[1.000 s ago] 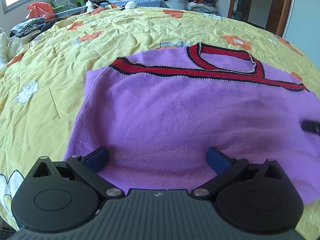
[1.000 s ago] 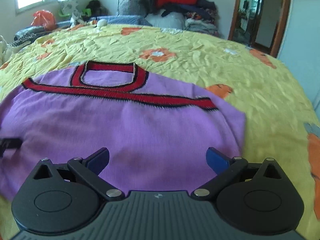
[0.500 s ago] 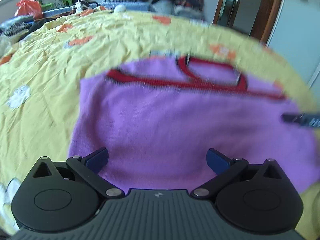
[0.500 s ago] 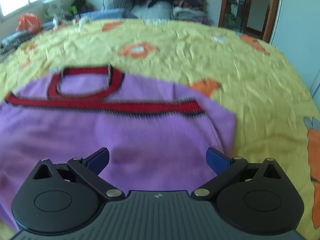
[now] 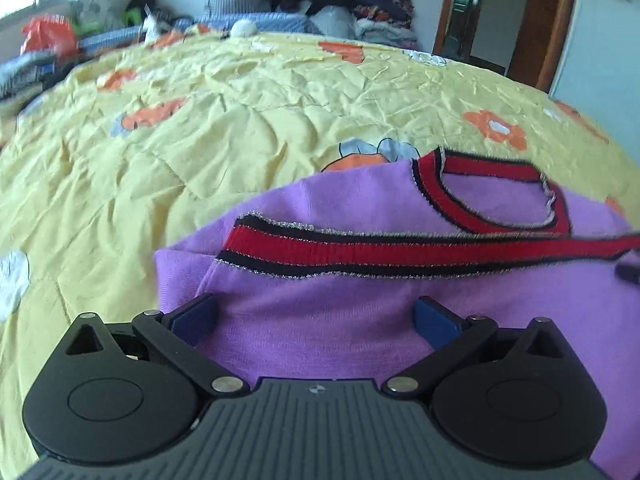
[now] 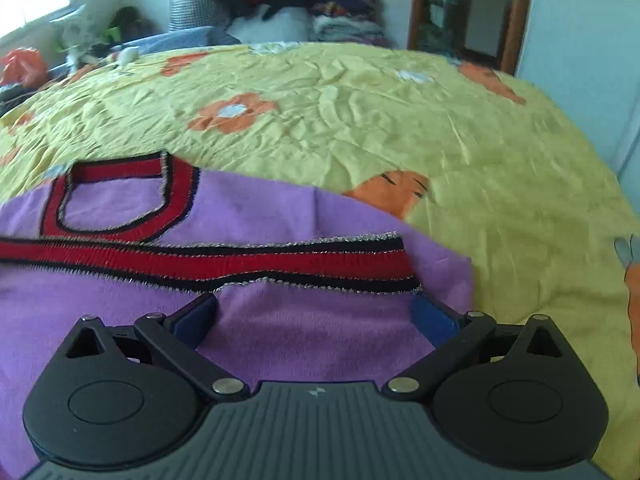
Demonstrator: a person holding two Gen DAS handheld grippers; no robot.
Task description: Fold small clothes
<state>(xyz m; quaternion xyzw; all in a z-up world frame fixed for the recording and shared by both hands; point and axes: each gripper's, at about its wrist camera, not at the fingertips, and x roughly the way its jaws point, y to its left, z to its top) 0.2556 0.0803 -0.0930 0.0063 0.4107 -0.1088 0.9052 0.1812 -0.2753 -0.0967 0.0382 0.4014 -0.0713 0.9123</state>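
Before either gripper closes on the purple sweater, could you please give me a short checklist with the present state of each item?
1. Left gripper open: ok.
2. Right gripper open: ok.
3. Both over the purple sweater: ok.
4. Red striped hem already folded up near the neckline: ok.
5. Fabric actually between the fingers: cannot tell.
6. Sweater lies smooth on the yellow bedspread: ok.
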